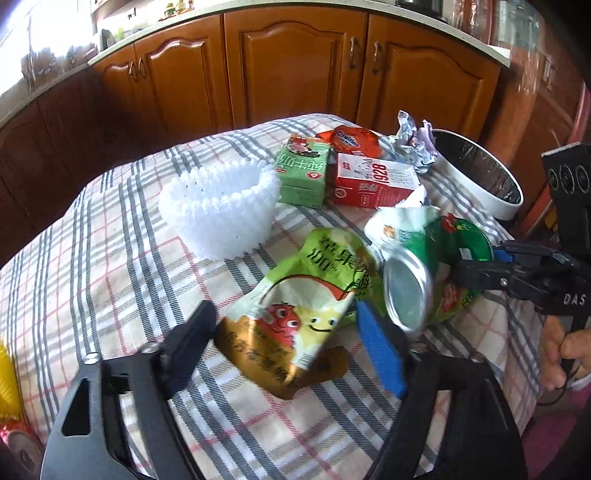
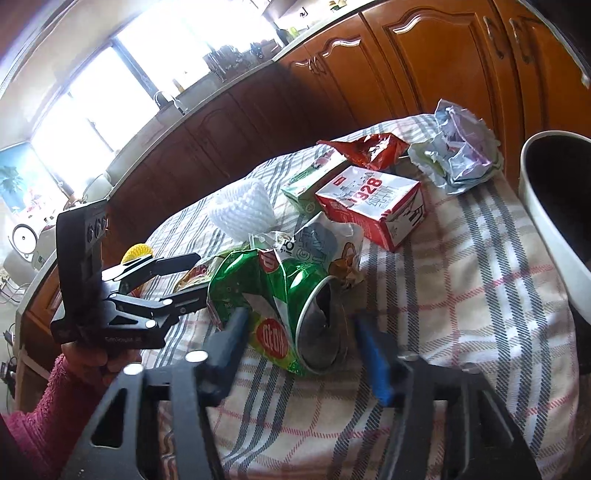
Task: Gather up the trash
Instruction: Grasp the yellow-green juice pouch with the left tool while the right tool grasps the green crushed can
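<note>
Left wrist view: my left gripper (image 1: 284, 328) stood open around a crumpled green-and-gold juice pouch (image 1: 295, 314) on the checked tablecloth (image 1: 110, 258); right wrist view: my right gripper (image 2: 299, 332) straddled a crushed green aluminium can (image 2: 280, 295); whether its pads pressed, I couldn't tell.

room: kitchen | wooden cabinets (image 1: 288, 70) | pale countertop (image 1: 155, 29) | bright windows (image 2: 110, 81) | checked tablecloth (image 1: 110, 266)

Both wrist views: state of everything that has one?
crushed can, dented, on its side, clamped in right gripper
juice pouch, flattened, lying inside open left gripper, ungripped
red carton, lying flat
green carton, lying flat
paper wad, crumpled
bin, open-topped
</note>
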`<state>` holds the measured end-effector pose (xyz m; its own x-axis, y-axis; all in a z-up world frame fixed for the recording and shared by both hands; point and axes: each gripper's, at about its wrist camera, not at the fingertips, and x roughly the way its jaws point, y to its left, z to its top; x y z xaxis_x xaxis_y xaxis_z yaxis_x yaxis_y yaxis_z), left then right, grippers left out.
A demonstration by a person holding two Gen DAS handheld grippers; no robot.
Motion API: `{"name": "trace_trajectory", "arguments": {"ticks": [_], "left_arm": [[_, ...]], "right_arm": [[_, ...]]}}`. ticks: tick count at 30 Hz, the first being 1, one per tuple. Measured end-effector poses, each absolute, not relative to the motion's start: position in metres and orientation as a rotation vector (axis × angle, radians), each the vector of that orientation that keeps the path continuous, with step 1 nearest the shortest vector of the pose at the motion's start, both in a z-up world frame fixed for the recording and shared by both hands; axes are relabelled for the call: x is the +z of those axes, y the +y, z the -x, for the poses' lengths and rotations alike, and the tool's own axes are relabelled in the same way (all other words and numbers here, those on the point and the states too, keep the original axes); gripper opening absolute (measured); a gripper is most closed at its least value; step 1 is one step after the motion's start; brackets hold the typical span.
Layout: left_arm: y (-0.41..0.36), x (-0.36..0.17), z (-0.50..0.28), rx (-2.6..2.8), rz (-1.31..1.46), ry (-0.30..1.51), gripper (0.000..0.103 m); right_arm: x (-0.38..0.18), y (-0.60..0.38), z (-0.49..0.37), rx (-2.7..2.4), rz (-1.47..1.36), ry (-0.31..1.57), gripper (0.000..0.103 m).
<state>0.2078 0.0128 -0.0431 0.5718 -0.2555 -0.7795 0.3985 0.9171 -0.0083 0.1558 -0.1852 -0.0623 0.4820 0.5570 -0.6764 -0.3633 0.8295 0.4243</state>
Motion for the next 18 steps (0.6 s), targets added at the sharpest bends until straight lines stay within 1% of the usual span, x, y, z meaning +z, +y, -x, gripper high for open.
{"name": "trace_trajectory", "arguments": {"ticks": [3,6,9,18], "left_arm": [[0.009,-0.041,-0.198,-0.399,-0.162,0.876,0.062],[0.003,-0.039,-0.185,-0.393,-0.149,0.869,0.056],[0.001,-0.037,-0.170,-0.389,-0.106,0.867,0.053],[-0.007,-0.024,-0.134,-0.356,0.081,0.821,0.051]], "right_arm": [[-0.060,-0.188,-0.151,0.567,-0.230,0.896,0.033],[-0.056,-0.194,-0.143,0.566,-0.227,0.880,0.033],[-0.049,-0.208,-0.136,0.557,-0.242,0.861,0.033],[-0.029,-0.259,-0.104,0.487,-0.269,0.792,0.033]]}}
